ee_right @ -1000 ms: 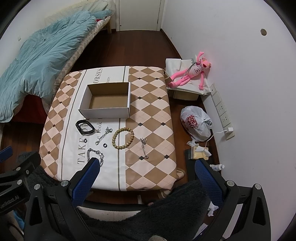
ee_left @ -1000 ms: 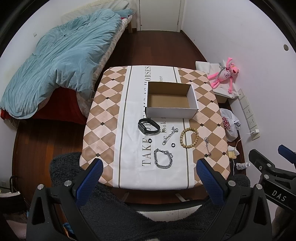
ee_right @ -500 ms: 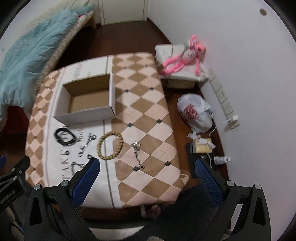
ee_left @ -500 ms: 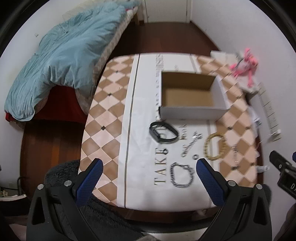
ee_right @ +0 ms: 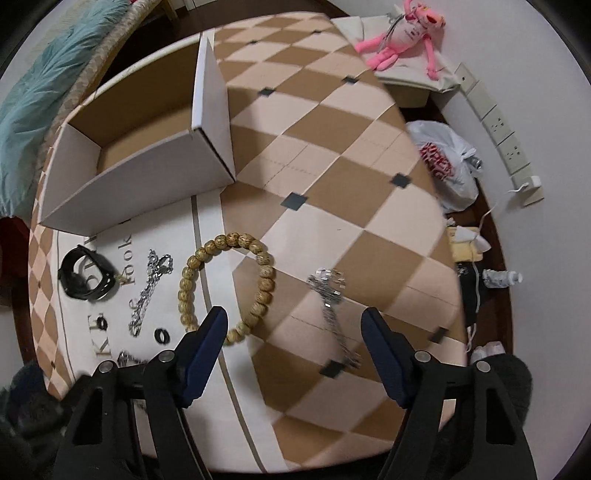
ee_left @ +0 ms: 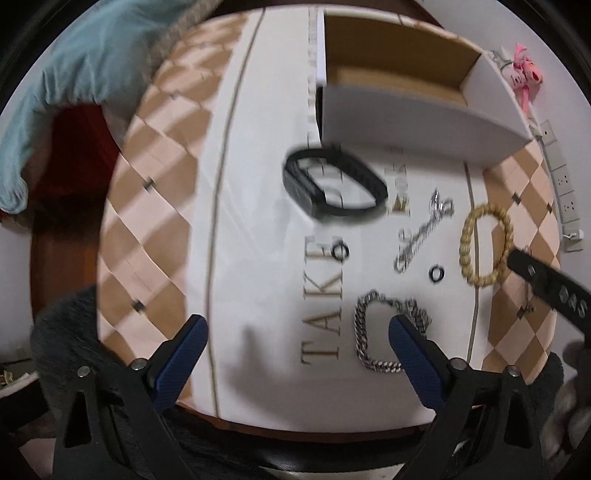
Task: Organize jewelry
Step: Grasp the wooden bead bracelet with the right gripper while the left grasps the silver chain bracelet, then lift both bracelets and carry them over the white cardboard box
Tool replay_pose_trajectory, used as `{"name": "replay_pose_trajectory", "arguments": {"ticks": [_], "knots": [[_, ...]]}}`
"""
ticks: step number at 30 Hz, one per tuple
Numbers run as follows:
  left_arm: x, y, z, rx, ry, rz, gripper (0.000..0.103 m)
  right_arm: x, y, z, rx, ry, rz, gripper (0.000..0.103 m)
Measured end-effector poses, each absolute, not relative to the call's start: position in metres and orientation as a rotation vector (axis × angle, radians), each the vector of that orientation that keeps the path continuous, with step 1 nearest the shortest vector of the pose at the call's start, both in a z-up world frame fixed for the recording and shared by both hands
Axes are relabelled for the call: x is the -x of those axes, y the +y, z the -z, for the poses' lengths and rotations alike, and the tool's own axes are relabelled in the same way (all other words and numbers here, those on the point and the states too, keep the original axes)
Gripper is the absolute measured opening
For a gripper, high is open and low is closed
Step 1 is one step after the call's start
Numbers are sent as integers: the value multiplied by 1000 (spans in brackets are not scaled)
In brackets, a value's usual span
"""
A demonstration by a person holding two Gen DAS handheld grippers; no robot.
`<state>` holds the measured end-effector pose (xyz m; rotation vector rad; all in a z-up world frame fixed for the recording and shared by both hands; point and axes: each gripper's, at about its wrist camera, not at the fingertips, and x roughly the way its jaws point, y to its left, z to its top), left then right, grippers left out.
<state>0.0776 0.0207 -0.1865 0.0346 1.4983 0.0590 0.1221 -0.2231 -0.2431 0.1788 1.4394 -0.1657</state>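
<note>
Jewelry lies on the checkered table [ee_left: 155,236] in front of an open cardboard box [ee_left: 417,107], which is empty [ee_right: 147,162]. There is a black band [ee_left: 334,190] [ee_right: 85,277], a silver chain [ee_left: 424,232] [ee_right: 149,291], a wooden bead bracelet [ee_left: 485,245] [ee_right: 227,284], a thick silver chain bracelet [ee_left: 384,341], two small black rings [ee_left: 340,253] [ee_left: 437,274] and a thin silver necklace [ee_right: 332,312]. My left gripper [ee_left: 297,332] is open and empty, low over the table by the thick bracelet. My right gripper [ee_right: 293,325] is open and empty above the thin necklace.
A bed with a blue duvet [ee_left: 74,74] stands left of the table. On the floor at the right are a pink plush toy [ee_right: 402,31], a white plastic bag [ee_right: 441,162] and wall sockets [ee_right: 502,125]. A dark fuzzy rug [ee_left: 66,332] lies at the table's near edge.
Both grippers have dropped from high above the table to close over it. The left has moved toward the thick chain bracelet, the right toward the thin necklace. Nothing was picked up.
</note>
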Motion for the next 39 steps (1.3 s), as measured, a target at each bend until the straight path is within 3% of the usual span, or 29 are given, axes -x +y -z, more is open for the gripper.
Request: {"name": "replay_pose_trajectory", "arguments": {"ticks": [4, 6, 7, 8, 15, 23, 27, 30, 39], "knots": [[-73, 21, 200, -5, 1534, -39, 92, -125, -213, 258, -115, 1451, 171, 60], [-71, 20, 203, -2, 1541, -33, 91, -123, -207, 253, -97, 1450, 139, 41], [-70, 21, 204, 9, 1544, -22, 91, -121, -205, 251, -89, 1453, 123, 18], [-69, 21, 205, 14, 1545, -19, 91, -117, -205, 251, -90, 1465, 113, 10], [-60, 24, 213, 21, 1544, 5, 87, -69, -210, 248, -107, 1544, 45, 10], [-54, -5, 230, -70, 1511, 79, 46, -56, -220, 245, -162, 1493, 91, 10], [-53, -13, 228, -96, 1482, 114, 14, -63, -219, 246, -140, 1476, 118, 10], [-52, -16, 228, -92, 1470, 120, 6, -68, -218, 248, -108, 1471, 126, 10], [-58, -15, 205, -49, 1409, 173, 5, -64, -221, 233, -205, 1436, 90, 9]]}}
